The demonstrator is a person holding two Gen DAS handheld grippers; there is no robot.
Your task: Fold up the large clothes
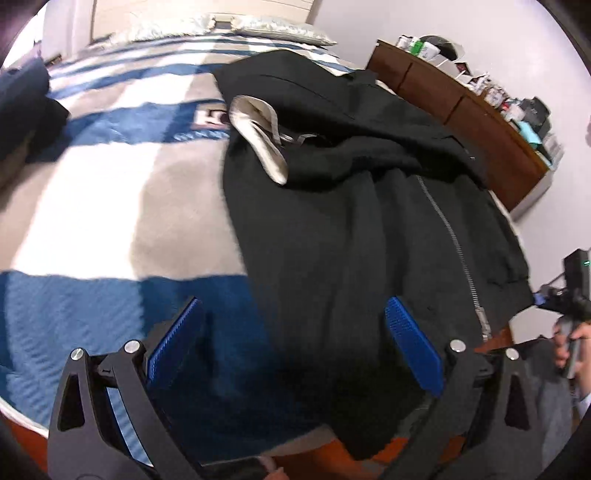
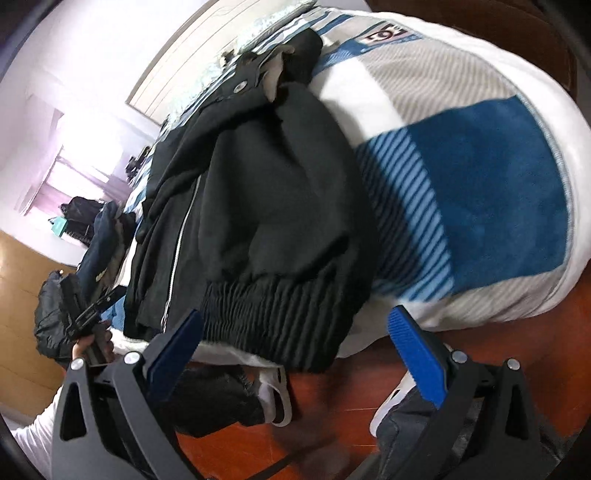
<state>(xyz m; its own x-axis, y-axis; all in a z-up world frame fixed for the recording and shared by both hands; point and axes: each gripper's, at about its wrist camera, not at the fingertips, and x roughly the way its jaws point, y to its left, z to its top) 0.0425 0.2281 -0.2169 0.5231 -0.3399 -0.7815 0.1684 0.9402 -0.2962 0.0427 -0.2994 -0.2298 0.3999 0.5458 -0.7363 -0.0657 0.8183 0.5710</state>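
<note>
A black zip-up jacket (image 1: 351, 206) with a cream hood lining (image 1: 258, 125) lies on the bed, its hem hanging over the near edge. My left gripper (image 1: 291, 332) is open, its blue pads (image 1: 413, 347) spread above the jacket's lower part. In the right wrist view the same jacket (image 2: 258, 192) shows its ribbed hem (image 2: 280, 310) and silver zipper (image 2: 181, 236). My right gripper (image 2: 295, 339) is open just in front of the ribbed hem at the bed edge. Neither gripper holds anything.
The bed has a blue, white and grey blanket (image 1: 110, 206) and pillows (image 1: 229, 27) at the head. A brown dresser (image 1: 461, 110) with clutter stands on the right. Other dark clothes (image 2: 103, 236) lie on the bed. Red-brown floor (image 2: 332, 398) and white shoes (image 2: 275, 395) sit below.
</note>
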